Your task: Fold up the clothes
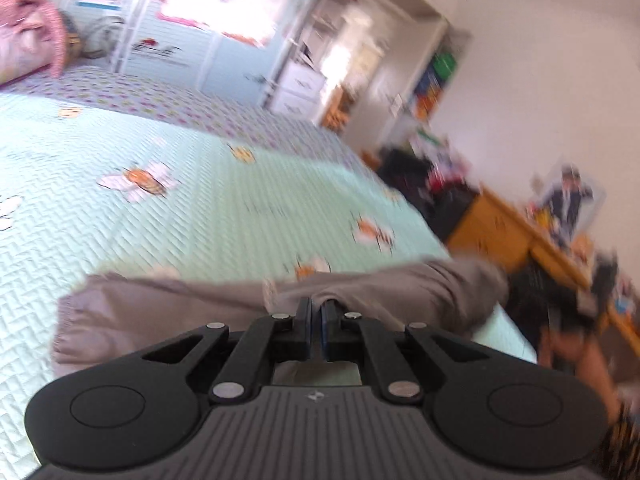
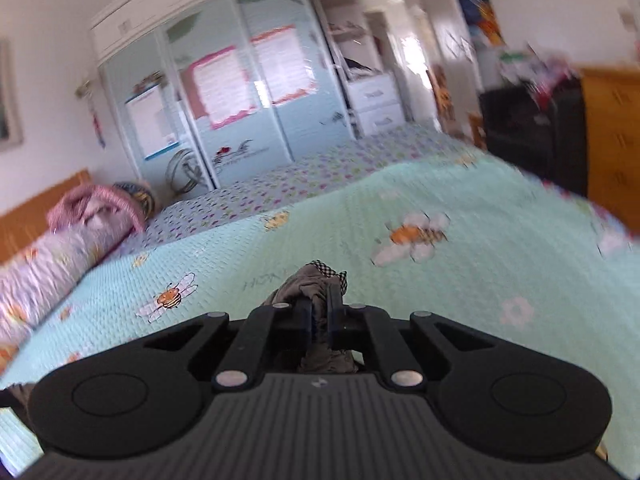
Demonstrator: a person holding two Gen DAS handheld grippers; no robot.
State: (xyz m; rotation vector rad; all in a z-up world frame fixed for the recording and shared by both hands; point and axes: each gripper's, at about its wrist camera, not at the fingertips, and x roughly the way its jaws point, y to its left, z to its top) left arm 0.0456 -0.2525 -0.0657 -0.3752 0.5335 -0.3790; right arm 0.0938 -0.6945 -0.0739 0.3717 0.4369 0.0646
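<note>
Left claw (image 1: 316,312) clamped on a fold of the grey garment (image 1: 168,312); right claw (image 2: 319,304) pinched on bunched grey cloth with a checked trim; garment lifted at both grips, part trailing over the mint bedspread (image 1: 120,240); no flat fold or finished stack visible; folding judged mid-way, neat laying-down seemingly left; blurred throughout.
</note>
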